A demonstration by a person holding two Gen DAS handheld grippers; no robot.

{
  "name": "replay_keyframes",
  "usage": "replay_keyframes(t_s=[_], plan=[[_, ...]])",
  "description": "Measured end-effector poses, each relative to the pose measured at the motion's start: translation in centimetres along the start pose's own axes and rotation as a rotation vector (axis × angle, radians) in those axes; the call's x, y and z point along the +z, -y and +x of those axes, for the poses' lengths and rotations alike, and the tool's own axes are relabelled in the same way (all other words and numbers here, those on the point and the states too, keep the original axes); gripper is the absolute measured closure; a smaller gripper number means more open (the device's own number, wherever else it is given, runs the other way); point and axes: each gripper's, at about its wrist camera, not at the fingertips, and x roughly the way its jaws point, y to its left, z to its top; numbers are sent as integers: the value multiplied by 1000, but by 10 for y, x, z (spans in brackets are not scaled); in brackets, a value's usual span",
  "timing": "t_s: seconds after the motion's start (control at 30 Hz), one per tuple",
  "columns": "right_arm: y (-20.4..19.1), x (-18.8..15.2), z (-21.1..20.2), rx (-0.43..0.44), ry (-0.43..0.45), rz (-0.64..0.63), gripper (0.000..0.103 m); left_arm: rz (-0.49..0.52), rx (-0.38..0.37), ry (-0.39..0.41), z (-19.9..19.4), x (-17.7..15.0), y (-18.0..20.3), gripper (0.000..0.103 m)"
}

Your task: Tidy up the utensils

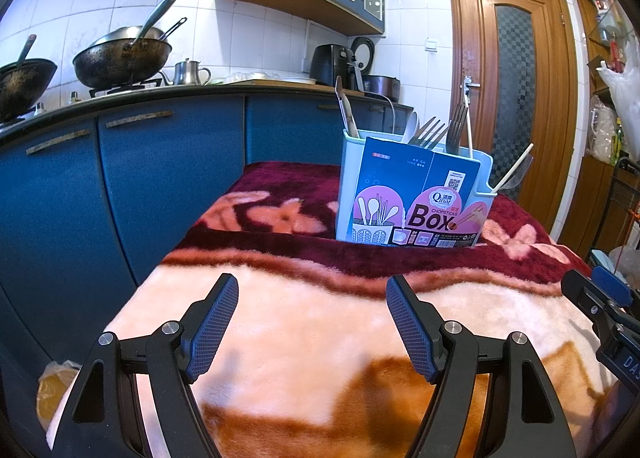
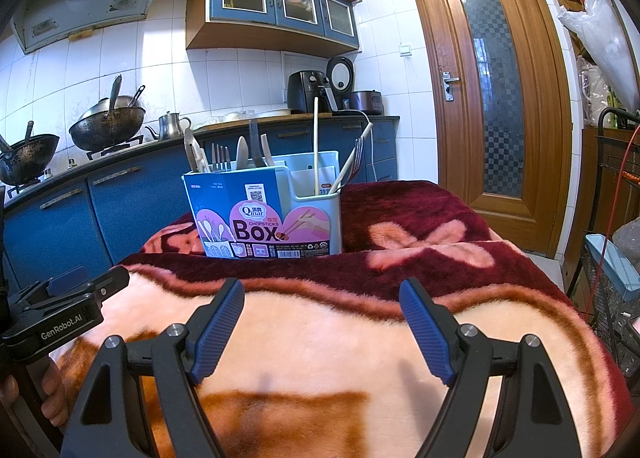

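Note:
A pale blue utensil holder (image 1: 412, 194) (image 2: 268, 214) with a "Chopsticks Box" label stands on the blanket-covered table (image 1: 304, 322) (image 2: 320, 338). Forks (image 1: 430, 132) (image 2: 220, 158), spoons and knives stand in its back sections. Chopsticks (image 1: 514, 168) (image 2: 316, 146) lean in the side section. My left gripper (image 1: 312, 286) hovers open over the pink part of the blanket, well short of the holder, with nothing between its fingers. My right gripper (image 2: 322, 290) is open and empty too, beside it. Each gripper's body shows at the edge of the other's view.
Blue kitchen cabinets (image 1: 120, 186) run along the left behind the table, with woks (image 1: 120, 58) and a kettle (image 2: 172, 126) on the counter. A wooden door (image 2: 492, 98) stands at the right. A wire rack (image 2: 612, 290) sits by the table's right edge. A hand (image 2: 24, 390) holds the left gripper's handle.

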Motion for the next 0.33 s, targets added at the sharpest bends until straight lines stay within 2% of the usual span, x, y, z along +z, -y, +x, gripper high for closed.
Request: replay_keyframes(t_s=[0.33], plan=[[0, 0, 0, 1, 0, 0, 21, 1, 2, -2, 0, 0, 0, 26]])
